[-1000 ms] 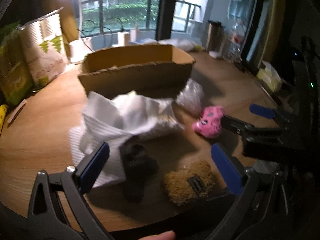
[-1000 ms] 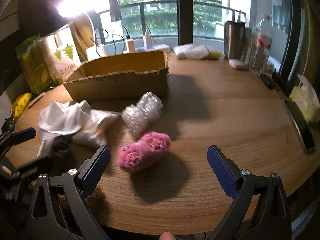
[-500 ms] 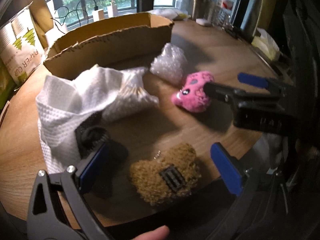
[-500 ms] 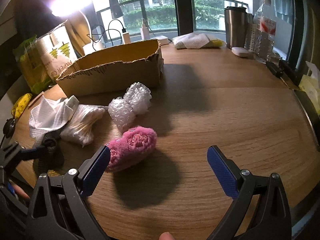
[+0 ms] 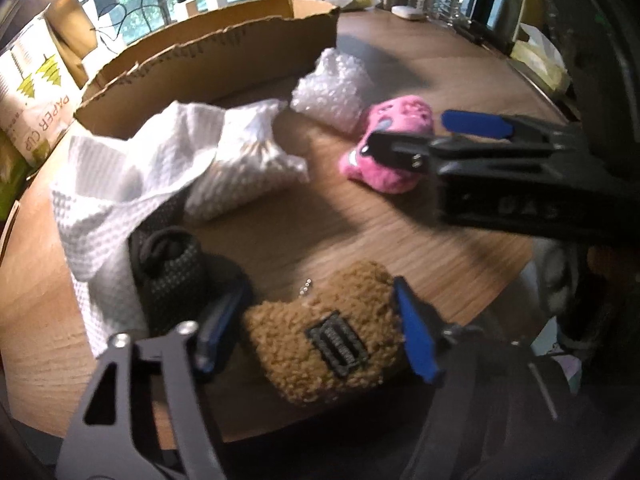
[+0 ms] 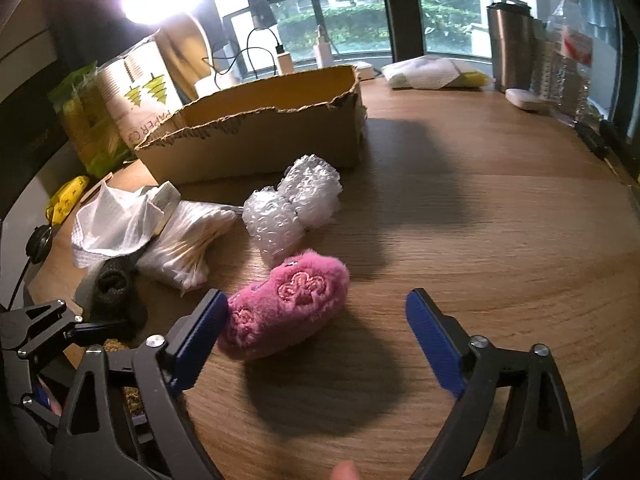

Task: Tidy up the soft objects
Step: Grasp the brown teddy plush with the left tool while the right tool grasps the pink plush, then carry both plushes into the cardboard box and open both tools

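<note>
A brown fuzzy pouch (image 5: 320, 332) lies near the round table's front edge, between the blue pads of my left gripper (image 5: 316, 332). The jaws are closing around it, with no clear squeeze showing. A pink plush toy (image 6: 284, 312) sits between the pads of my right gripper (image 6: 316, 340). Those jaws are closing too, and the left pad just meets the toy's end while the right pad stands apart. Behind lie a bubble-wrap wad (image 6: 296, 204), a bag of cotton swabs (image 6: 188, 244), a white cloth (image 6: 116, 216) and a black mesh item (image 5: 172, 272). An open cardboard box (image 6: 256, 140) stands further back.
A paper-cup pack (image 6: 140, 92) and green bags stand at the back left, with a banana (image 6: 68, 200) at the left edge. A steel tumbler (image 6: 508, 48) and a water bottle (image 6: 568, 60) are at the back right. The wooden table (image 6: 500, 240) stretches bare to the right.
My left gripper came down and forward over the brown pouch, and its jaws narrowed around it. The right gripper moved closer to the pink toy and its jaws narrowed a little.
</note>
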Demonstrator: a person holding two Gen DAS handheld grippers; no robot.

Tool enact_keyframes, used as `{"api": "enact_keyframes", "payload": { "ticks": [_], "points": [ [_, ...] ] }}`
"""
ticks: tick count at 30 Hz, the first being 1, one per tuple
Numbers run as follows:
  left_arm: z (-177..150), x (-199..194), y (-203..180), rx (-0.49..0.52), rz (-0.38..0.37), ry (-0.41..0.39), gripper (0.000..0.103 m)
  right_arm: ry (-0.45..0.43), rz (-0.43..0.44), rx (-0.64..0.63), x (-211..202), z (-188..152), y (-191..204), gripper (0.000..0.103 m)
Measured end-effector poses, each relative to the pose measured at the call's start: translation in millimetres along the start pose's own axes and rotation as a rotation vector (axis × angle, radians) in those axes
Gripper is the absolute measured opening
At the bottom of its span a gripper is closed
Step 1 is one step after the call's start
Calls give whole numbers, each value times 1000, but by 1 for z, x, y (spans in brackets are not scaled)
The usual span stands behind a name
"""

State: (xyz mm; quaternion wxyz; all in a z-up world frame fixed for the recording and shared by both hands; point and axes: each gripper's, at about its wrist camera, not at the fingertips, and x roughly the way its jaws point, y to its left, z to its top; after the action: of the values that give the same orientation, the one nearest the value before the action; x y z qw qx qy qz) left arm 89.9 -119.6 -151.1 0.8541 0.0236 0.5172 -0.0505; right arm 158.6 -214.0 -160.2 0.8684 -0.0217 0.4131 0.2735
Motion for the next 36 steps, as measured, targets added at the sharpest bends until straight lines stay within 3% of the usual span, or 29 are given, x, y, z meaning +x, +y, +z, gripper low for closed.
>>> {"api": "enact_keyframes", "payload": {
  "ticks": [3,5,6,12,26,36],
  "points": [
    [4,0,-1,4,-15,-6,56,-2,15,-20,2,1,4,79],
    [8,-1,-2,12,-20,-16,55,0,36,-30,3,2,7,59],
    [9,-3,-2,17,-22,-23,54,3,44,-34,2,2,8,55],
    [18,-19,2,40,-25,-93,54,-7,42,-51,-5,5,13,42],
    [57,-59,37,-17,-40,-314,54,-123,-3,-83,-51,41,19,41],
    [96,-73,75,-70,-20,-437,54,-163,-5,-116,-49,76,21,41]
  ]
}}
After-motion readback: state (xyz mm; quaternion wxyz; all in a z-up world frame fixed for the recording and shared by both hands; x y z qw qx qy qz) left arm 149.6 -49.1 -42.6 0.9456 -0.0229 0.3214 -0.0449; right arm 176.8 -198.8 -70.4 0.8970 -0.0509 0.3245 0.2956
